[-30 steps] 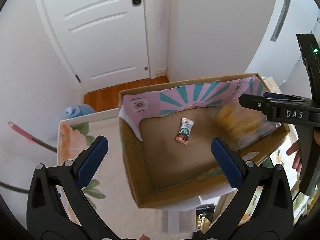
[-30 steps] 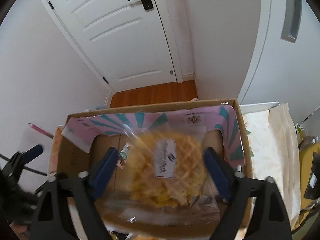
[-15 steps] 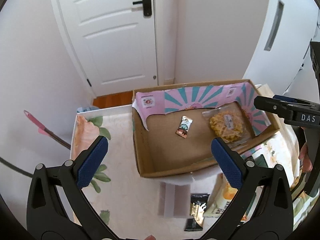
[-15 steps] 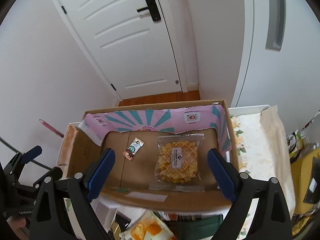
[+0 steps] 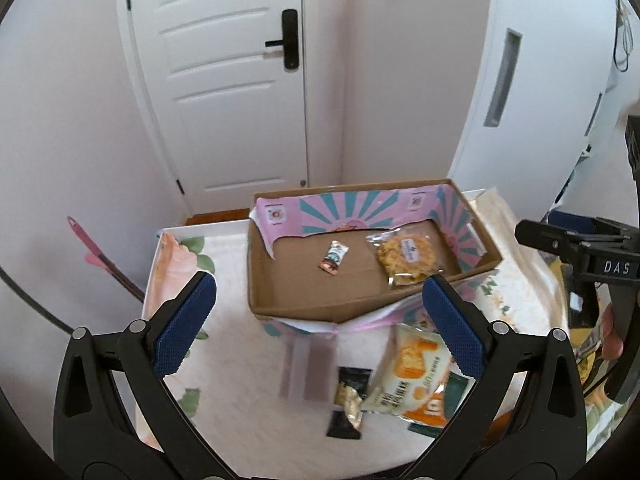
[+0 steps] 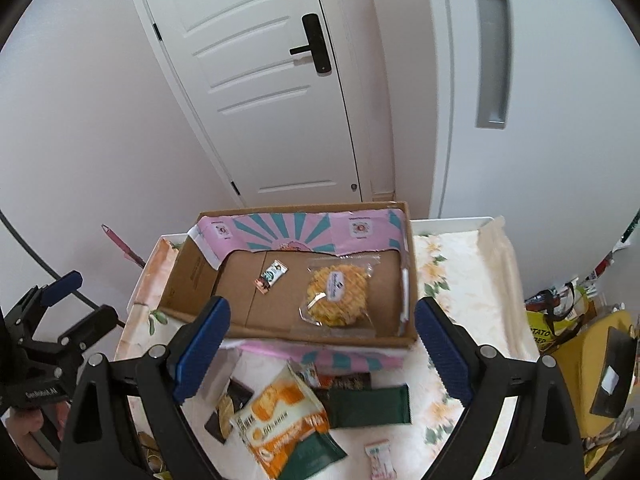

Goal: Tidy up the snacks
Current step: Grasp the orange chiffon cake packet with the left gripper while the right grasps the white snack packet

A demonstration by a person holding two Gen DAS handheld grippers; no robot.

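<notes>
A shallow cardboard box (image 5: 288,309) (image 6: 188,276) with a pink and teal lining stands on the floral table. Inside lie a clear bag with a waffle (image 5: 408,254) (image 6: 338,294) and a small snack bar (image 5: 334,257) (image 6: 272,277). In front of the box lie loose snacks: an orange and white packet (image 5: 416,376) (image 6: 280,420), a dark green packet (image 6: 368,406) and small dark sachets (image 5: 348,396) (image 6: 226,410). My left gripper (image 5: 320,328) is open and empty above the table. My right gripper (image 6: 322,352) is open and empty above the loose snacks.
The table (image 5: 232,360) (image 6: 472,280) has a raised white rim. A white door (image 5: 224,80) and walls stand behind it. A pink-handled tool (image 5: 108,268) leans at the left. Yellow bags (image 6: 568,332) crowd the right side. A small pink sachet (image 6: 380,460) lies near the front.
The waffle bag left my right gripper and now lies in the box. Both grippers have pulled back and up from the box, bringing the loose snacks in front into view.
</notes>
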